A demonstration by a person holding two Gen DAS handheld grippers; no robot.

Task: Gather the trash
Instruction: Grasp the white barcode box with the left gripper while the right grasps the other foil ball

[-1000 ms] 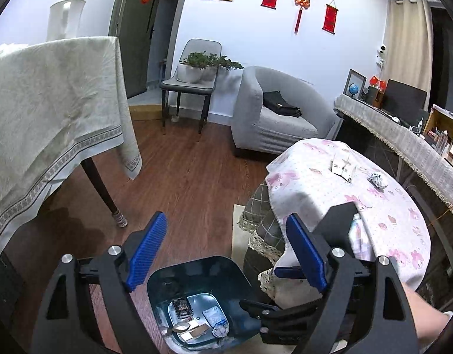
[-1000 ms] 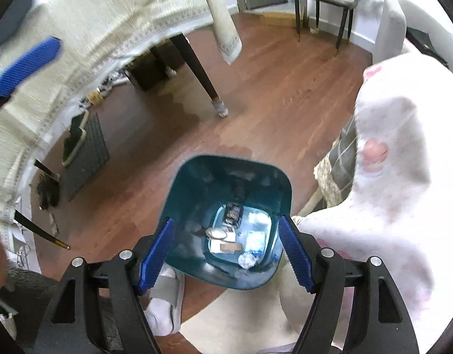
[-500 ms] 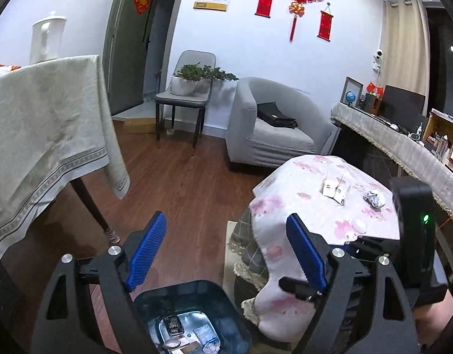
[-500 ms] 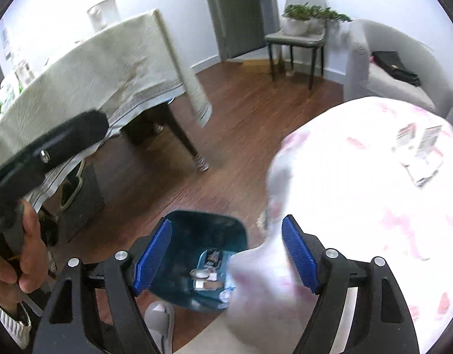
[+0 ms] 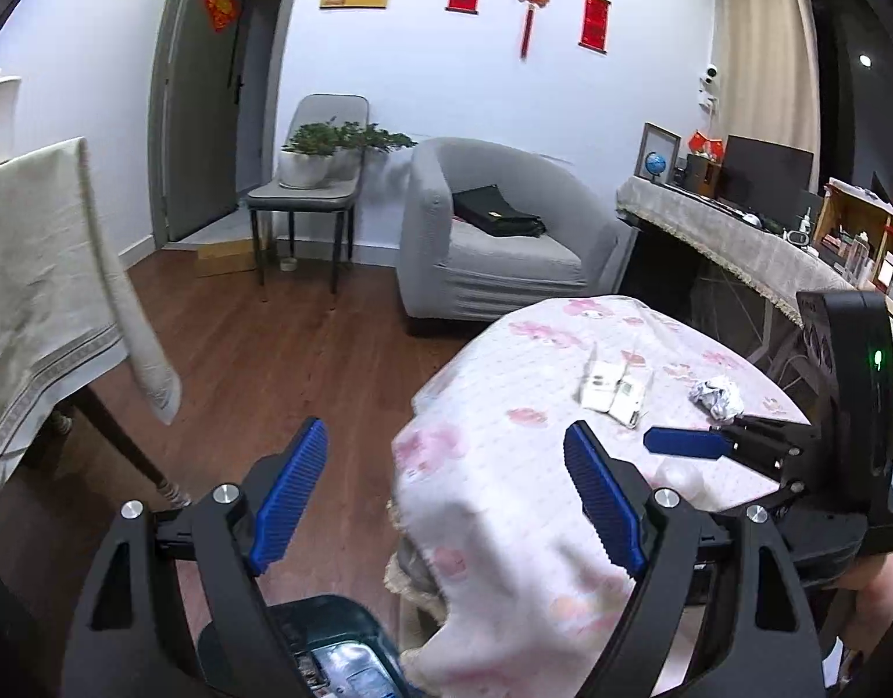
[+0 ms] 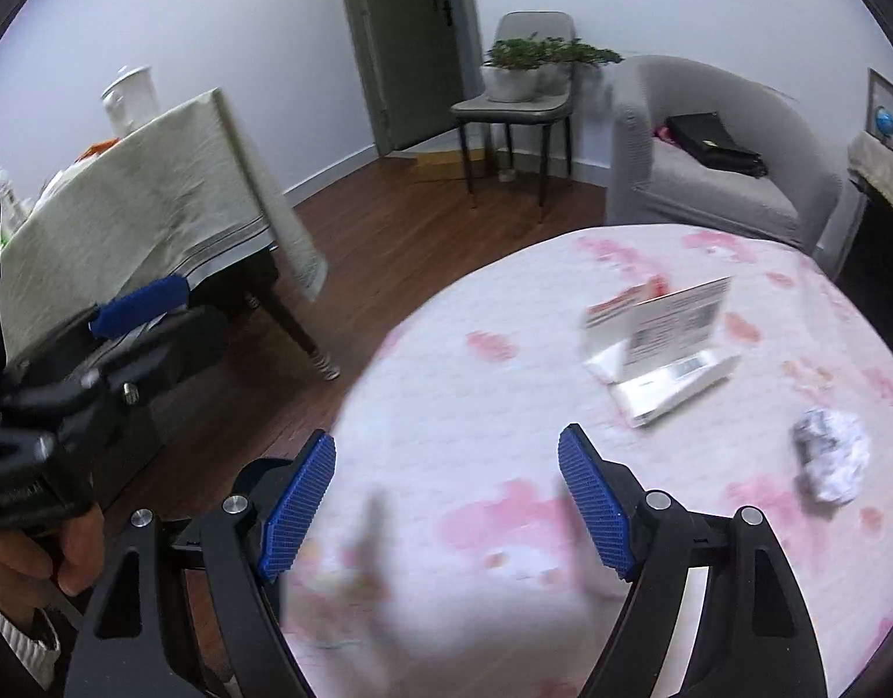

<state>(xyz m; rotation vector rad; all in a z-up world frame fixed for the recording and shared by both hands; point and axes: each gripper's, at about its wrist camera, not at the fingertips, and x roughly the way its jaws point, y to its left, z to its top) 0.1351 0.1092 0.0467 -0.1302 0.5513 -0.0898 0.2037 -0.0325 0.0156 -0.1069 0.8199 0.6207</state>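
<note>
A: Where does the trash lie, and how is it oriented?

B: A crumpled foil wad point(image 6: 831, 455) rests on the round table point(image 6: 446, 384) with the pink-patterned cloth, toward the right edge in the right wrist view. It is a lump, so no clear pointing direction. Beside it, apart from it, lies an opened white carton point(image 6: 661, 349); its long axis runs from lower left to upper right in that view, one flap standing up.

A: The tongs?

B: Right gripper point(image 6: 446, 503) released, nothing between the pads. Left gripper point(image 5: 446, 491) likewise spread wide and empty, over the table's near edge.

A: Changes from a second ago?

B: The right gripper then looked down into the teal bin point(image 5: 330, 648); it has since lifted over the tabletop. In the left wrist view only the bin's rim shows at the bottom now
</note>
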